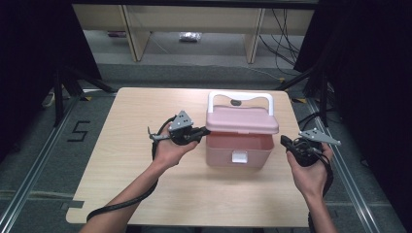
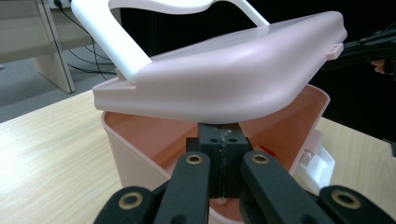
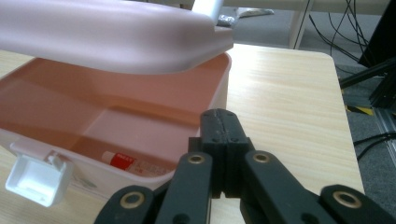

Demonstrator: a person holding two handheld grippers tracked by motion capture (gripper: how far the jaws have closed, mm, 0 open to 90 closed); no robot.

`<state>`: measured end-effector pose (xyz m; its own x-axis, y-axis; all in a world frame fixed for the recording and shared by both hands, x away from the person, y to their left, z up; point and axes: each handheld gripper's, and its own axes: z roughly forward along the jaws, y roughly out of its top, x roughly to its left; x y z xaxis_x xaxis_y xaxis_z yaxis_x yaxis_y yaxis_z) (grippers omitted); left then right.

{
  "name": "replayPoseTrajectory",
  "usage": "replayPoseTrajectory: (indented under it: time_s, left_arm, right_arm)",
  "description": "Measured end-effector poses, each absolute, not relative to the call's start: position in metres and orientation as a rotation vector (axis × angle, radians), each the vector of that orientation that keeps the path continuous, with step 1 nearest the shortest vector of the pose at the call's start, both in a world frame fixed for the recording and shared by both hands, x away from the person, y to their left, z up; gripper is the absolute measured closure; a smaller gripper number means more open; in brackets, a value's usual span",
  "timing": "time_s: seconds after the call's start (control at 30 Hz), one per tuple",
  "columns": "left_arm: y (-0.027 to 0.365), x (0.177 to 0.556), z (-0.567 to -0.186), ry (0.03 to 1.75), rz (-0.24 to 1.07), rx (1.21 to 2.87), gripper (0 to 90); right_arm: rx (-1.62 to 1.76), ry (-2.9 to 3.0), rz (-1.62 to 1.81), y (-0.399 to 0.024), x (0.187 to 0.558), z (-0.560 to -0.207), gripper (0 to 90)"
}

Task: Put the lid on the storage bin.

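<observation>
A pink plastic box (image 1: 228, 148) with a white handle (image 1: 240, 97) stands mid-table, its lid (image 1: 241, 120) hanging partly raised over the open body. My left gripper (image 1: 206, 131) is shut and empty. Its tip (image 2: 222, 140) reaches over the box's left rim, tucked just under the lid (image 2: 224, 79). Whether the lid rests on it I cannot tell. My right gripper (image 1: 284, 141) is shut too, with nothing between its jaws. It is held beside the box's right wall (image 3: 205, 88), tip (image 3: 219, 122) a little apart from it. A small red-labelled item (image 3: 119, 160) lies inside.
A white latch (image 1: 239, 157) hangs loose at the box's front. The wooden table (image 1: 141, 111) has bare room to the left and in front. Shelving legs and cables stand on the floor behind, and a black frame runs along the table's right side.
</observation>
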<state>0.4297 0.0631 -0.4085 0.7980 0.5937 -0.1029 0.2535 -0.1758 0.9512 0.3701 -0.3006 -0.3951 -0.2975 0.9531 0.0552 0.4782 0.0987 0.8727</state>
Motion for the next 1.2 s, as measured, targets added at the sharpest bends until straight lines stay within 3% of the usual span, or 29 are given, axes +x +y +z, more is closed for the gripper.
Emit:
replayPoseTrajectory:
  time_s: [1.2]
  left_arm:
    - [0.100,0.398,-0.420,0.664,0.346,1.791,89.9]
  right_arm:
    - [1.403,1.824,1.147,-0.297,0.350,-0.402,90.0]
